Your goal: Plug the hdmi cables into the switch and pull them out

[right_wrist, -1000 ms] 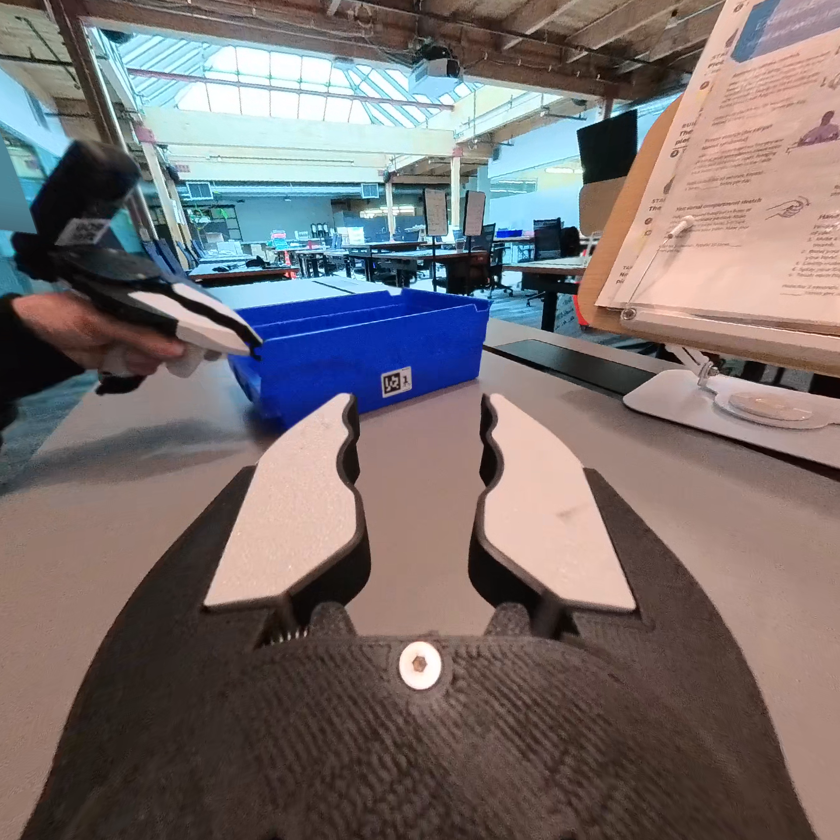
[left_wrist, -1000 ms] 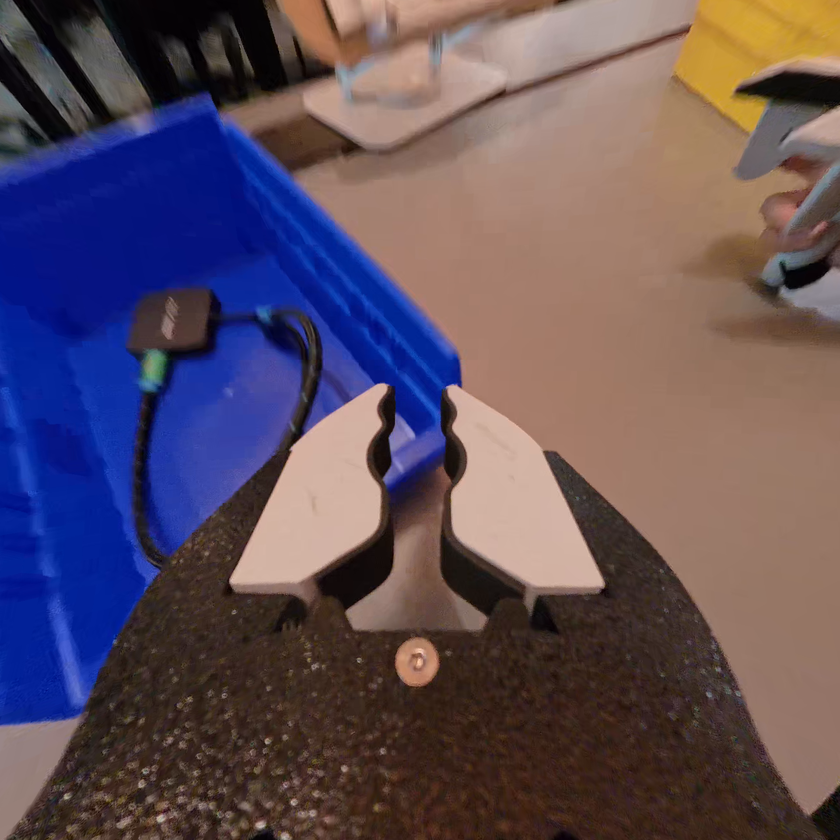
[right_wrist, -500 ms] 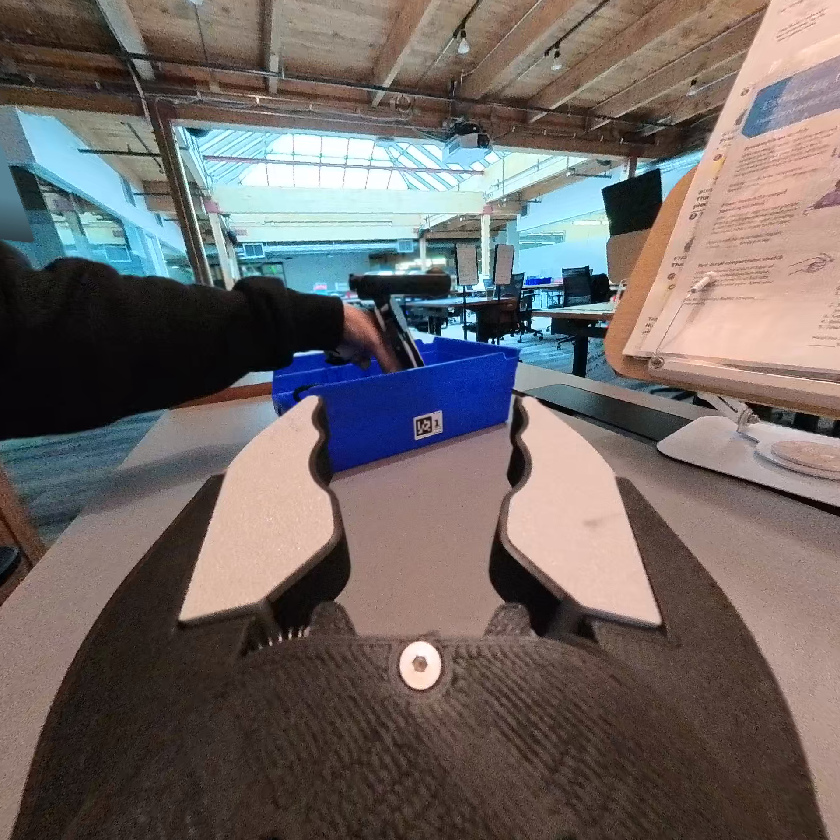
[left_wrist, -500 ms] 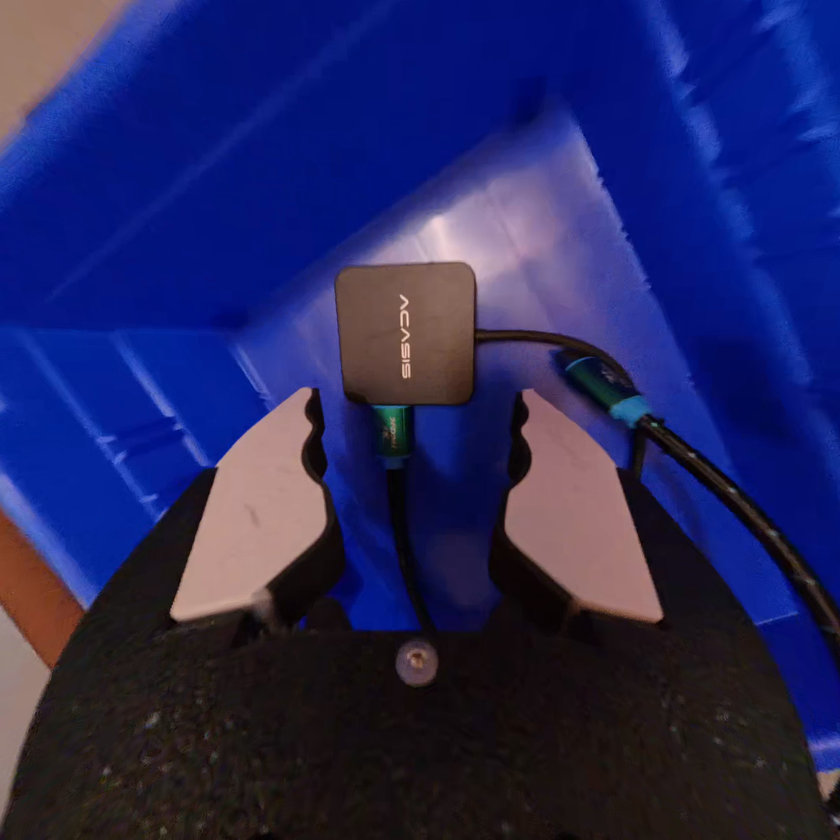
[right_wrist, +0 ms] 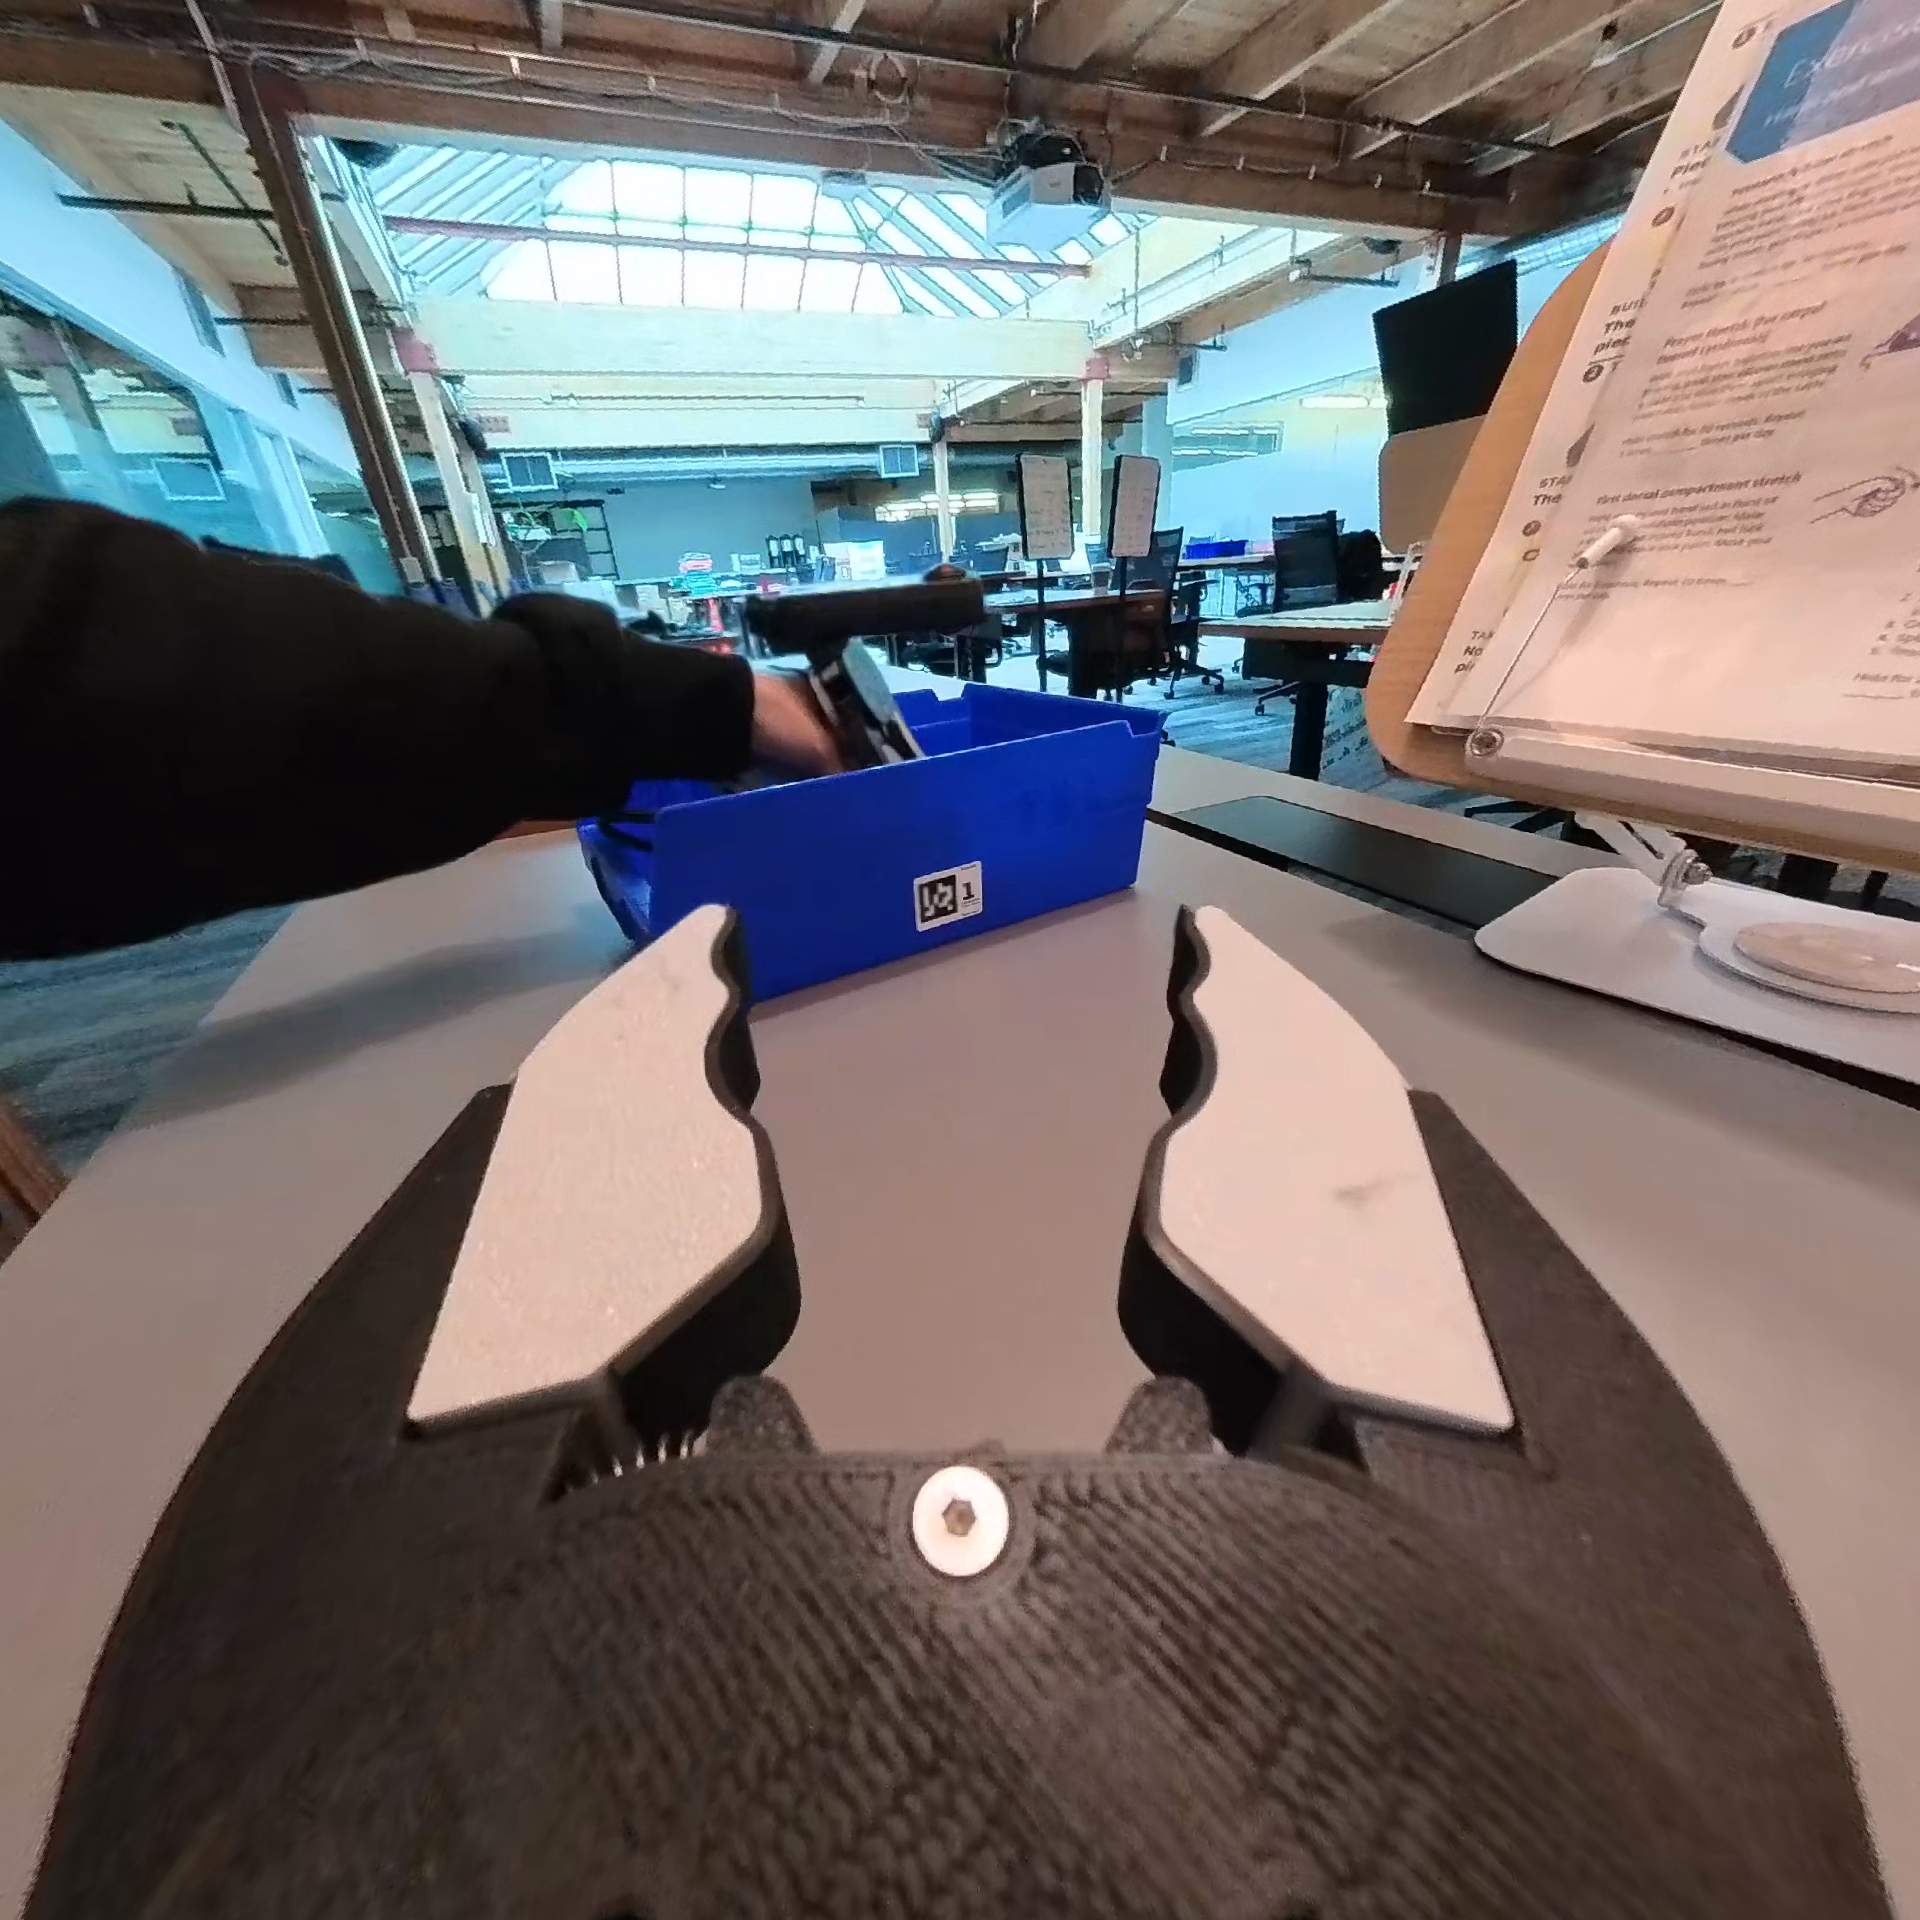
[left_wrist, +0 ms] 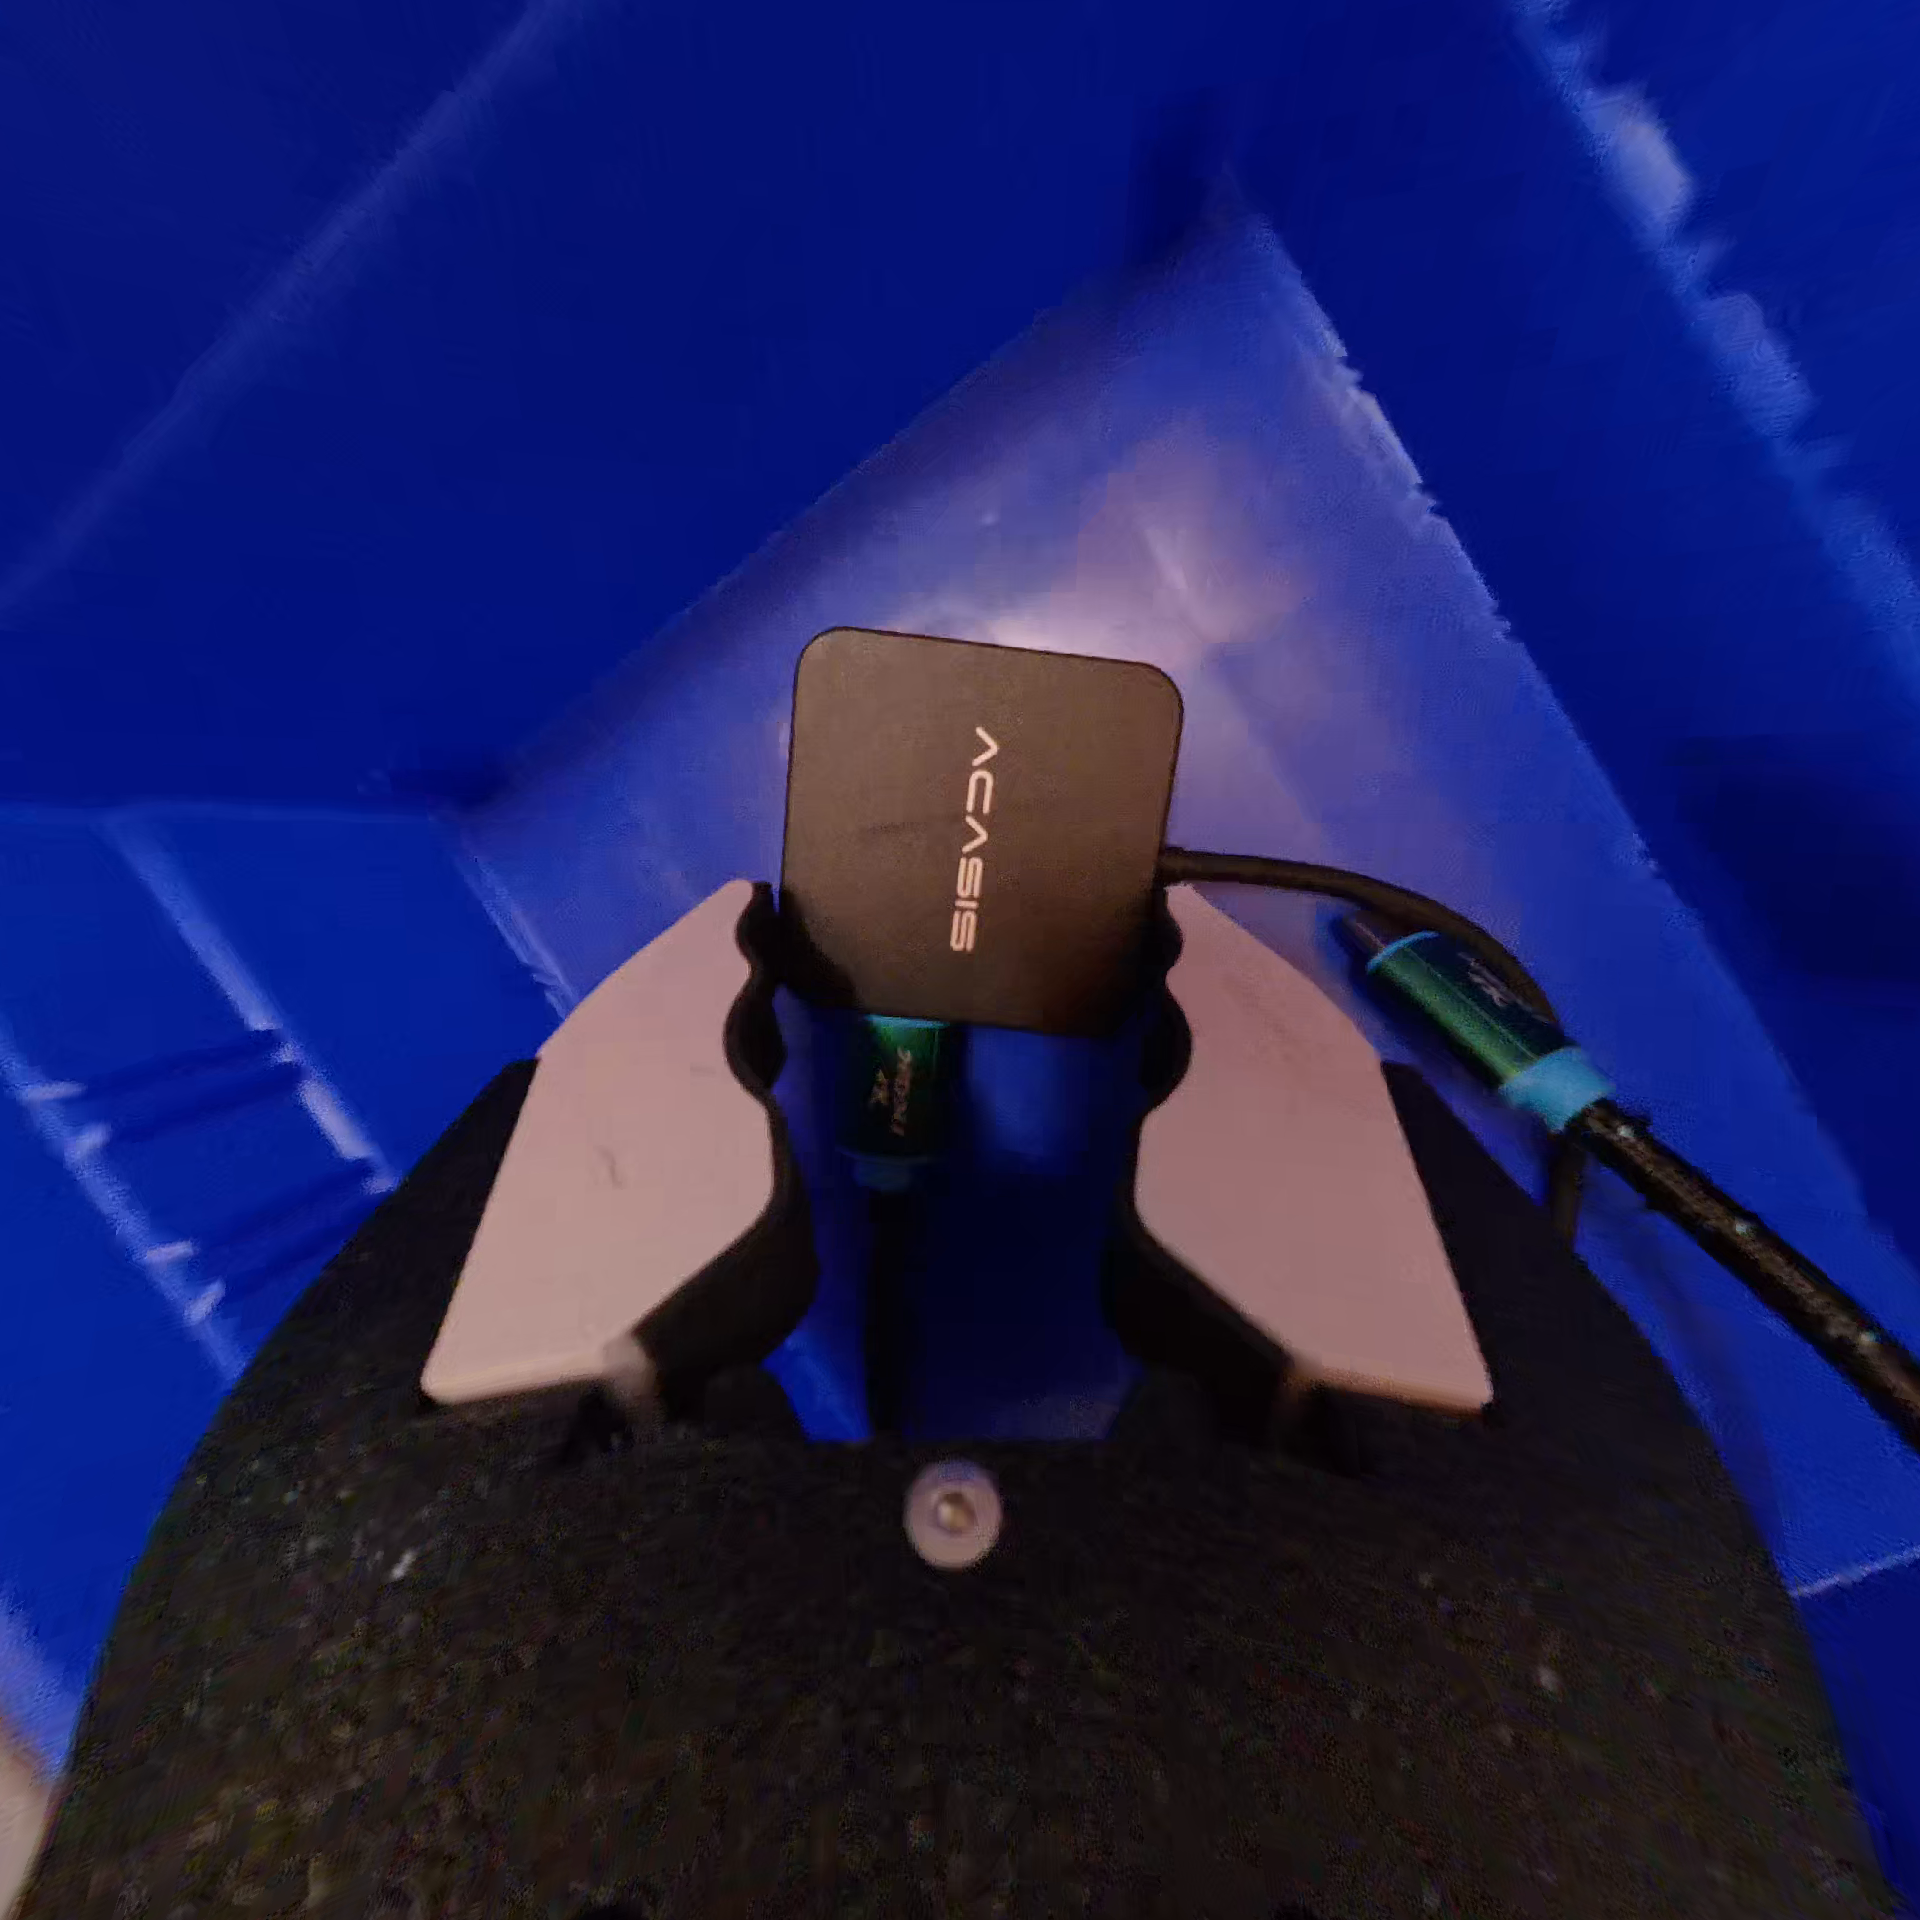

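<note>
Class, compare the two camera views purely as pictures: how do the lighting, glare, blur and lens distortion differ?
Left wrist view: dim, with a blue cast inside the bin, a pale glare patch behind the switch, soft focus at the edges. Right wrist view: bright daylight from the skylight, wide-angle bending of the beams, a slightly blurred sleeve.

You face an open hall: skylight [right_wrist: 727, 249] bright under timber ceiling beams [right_wrist: 1143, 62]. Far desks with black office chairs [right_wrist: 1304, 582]. Two whiteboards [right_wrist: 1086, 509] stand mid-room. Glass partition [right_wrist: 125, 436] on your left. Grey desk [right_wrist: 966, 1122] nearest.
</note>
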{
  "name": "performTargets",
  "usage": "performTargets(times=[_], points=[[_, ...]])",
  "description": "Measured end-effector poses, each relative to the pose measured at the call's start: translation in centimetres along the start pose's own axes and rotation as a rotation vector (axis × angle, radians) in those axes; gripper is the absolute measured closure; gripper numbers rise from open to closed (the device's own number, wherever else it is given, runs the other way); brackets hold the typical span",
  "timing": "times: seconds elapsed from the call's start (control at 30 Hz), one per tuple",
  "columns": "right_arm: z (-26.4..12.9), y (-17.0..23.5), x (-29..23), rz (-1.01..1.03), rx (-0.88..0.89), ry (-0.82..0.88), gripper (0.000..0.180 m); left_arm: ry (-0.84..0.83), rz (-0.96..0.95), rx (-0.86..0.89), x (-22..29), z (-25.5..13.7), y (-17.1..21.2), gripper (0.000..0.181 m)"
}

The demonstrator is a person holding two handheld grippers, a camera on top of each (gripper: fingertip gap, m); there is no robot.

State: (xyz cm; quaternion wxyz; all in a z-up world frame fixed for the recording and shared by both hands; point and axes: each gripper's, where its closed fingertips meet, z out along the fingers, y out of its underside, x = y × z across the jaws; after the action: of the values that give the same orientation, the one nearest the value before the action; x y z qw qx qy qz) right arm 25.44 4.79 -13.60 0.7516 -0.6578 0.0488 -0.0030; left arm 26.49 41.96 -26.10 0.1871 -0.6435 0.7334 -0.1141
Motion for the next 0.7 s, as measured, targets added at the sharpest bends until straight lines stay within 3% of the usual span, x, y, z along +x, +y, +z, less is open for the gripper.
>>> performTargets(times=[0.03, 0.17, 0.43, 0.53, 0.7], points=[[0.0, 0.0, 0.1, 0.007, 0.003, 0.001, 0.103, -0.045, 0.067, 0.022, 0.2, -0.5, -0.4, 0.113], [-0.2, -0.3, 0.4, 0.017, 0.011, 0.019, 0.104, -0.307, 0.344, 0.145, 1.4, -4.9, -2.4, 0.113], [0.2, -0.7, -0.4, 0.023, 0.019, 0.013, 0.105, -0.985, 0.794, 0.383, 5.4, -18.4, -5.7, 0.114], [0.0, -2.0, -1.0, -0.006, 0.052, 0.024, 0.107, -1.034, 0.862, 0.518, 9.5, -22.3, -6.7, 0.114], [0.2, -3.6, -2.1, -0.034, 0.092, -0.002, 0.109, -0.929, 1.038, 0.739, 18.7, -26.2, -8.2, 0.114]])
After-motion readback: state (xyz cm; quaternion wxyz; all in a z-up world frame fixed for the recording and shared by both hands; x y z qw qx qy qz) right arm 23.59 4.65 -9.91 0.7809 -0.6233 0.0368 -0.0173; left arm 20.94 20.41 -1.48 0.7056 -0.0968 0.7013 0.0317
